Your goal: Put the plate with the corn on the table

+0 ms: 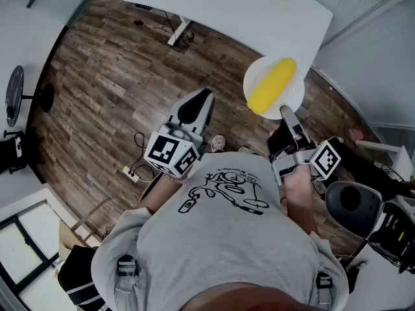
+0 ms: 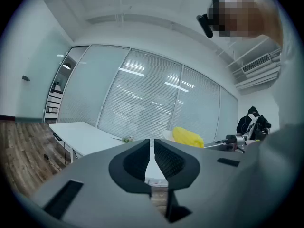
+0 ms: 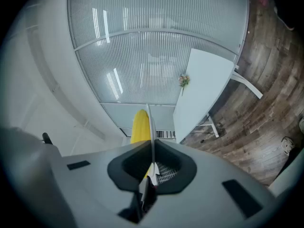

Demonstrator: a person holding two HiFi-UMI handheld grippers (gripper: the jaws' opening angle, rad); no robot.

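Overhead, a person stands on a wood floor with a gripper in each hand. The right gripper (image 1: 285, 112) pinches the near rim of a round white plate (image 1: 256, 76), its two fingers pressed tight with the thin edge of the plate running up between them. The rest of the plate juts out ahead of the fingertips, unsupported, in mid-air over the floor. A yellow corn cob (image 1: 272, 85) lies loose across it, just beyond the fingers. The white table (image 1: 227, 11) is farther ahead, past the plate's far edge.

The left gripper (image 1: 194, 105) holds nothing, its fingers drawn together with only a sliver of gap.

The plate looks stiff and smooth, possibly ceramic, so likely slippery and breakable. Gripped at one edge, its weight probably levers downward on the pinch. The rounded cob would likely roll if the plate tips, so a firm, level hold on the rim suits it.
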